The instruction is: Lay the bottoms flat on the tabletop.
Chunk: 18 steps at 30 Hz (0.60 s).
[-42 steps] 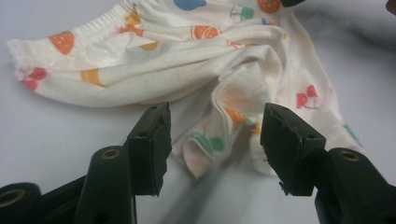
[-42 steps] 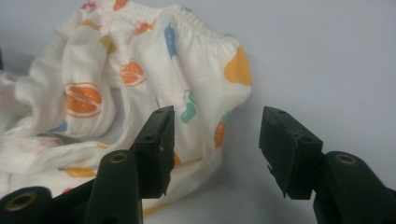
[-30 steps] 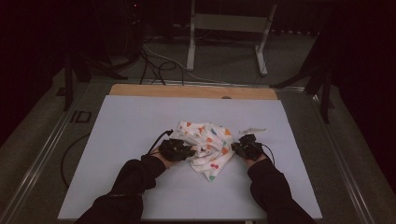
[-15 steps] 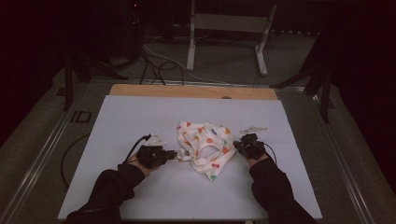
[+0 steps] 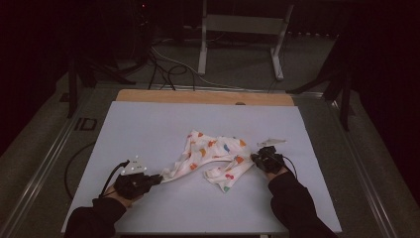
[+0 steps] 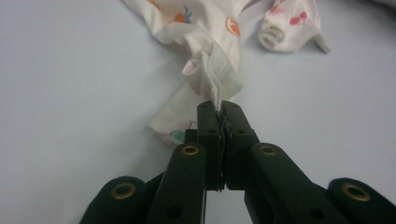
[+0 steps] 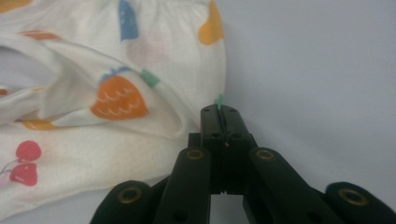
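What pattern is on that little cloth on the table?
The cloth is cream with colourful fruit prints, strawberries and cherries; the right gripper view shows it best.

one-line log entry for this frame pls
left gripper: shut on garment edge | right gripper: shut on garment | garment: stretched across table

My little white cloth (image 5: 214,157) (with fruit pictures on it) lies crumpled on the table, one corner stretched out to my left.

A dim lab or studio: a white-topped table (image 5: 148,129) at centre frame, loose cables (image 5: 168,64) on the floor and a metal stand (image 5: 242,29) at top.
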### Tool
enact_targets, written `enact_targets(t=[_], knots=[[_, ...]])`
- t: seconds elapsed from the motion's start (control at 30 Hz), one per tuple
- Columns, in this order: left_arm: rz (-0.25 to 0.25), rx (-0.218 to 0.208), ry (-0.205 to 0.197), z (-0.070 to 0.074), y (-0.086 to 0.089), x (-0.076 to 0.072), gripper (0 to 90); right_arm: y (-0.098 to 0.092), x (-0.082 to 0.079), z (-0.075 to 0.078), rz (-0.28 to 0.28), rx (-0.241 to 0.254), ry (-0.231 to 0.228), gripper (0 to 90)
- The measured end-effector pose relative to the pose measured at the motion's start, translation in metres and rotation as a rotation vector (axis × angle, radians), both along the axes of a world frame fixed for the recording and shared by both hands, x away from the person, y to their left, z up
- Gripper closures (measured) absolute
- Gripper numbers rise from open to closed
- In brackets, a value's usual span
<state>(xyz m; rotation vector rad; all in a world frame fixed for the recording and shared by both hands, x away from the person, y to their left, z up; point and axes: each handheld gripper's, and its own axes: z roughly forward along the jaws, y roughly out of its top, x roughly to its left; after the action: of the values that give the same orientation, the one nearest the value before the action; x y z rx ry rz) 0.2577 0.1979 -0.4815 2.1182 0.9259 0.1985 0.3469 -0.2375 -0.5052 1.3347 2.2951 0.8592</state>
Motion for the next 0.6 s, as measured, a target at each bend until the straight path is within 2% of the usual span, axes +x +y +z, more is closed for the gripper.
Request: enact_targets(t=[0.1,0.27,0.3,0.43,0.6], knots=[[0.008,-0.012,0.038,-0.002,0.004,-0.01,88.0,-0.002,-0.003,0.001,0.008,-0.007,-0.005,90.0],[-0.005,-0.03,0.052,-0.003,0.005,-0.028,88.0,-0.008,-0.007,0.002,0.013,-0.005,0.0,90.0],[-0.001,-0.03,0.065,-0.003,0.006,-0.03,88.0,-0.008,-0.008,0.002,0.01,-0.003,0.0,90.0],[0.004,-0.035,0.113,-0.009,0.01,-0.033,87.2,-0.011,-0.012,-0.001,0.02,0.003,0.012,90.0],[0.006,-0.029,0.129,-0.012,0.016,-0.032,82.7,-0.013,-0.016,-0.002,0.023,0.016,0.018,89.4]])
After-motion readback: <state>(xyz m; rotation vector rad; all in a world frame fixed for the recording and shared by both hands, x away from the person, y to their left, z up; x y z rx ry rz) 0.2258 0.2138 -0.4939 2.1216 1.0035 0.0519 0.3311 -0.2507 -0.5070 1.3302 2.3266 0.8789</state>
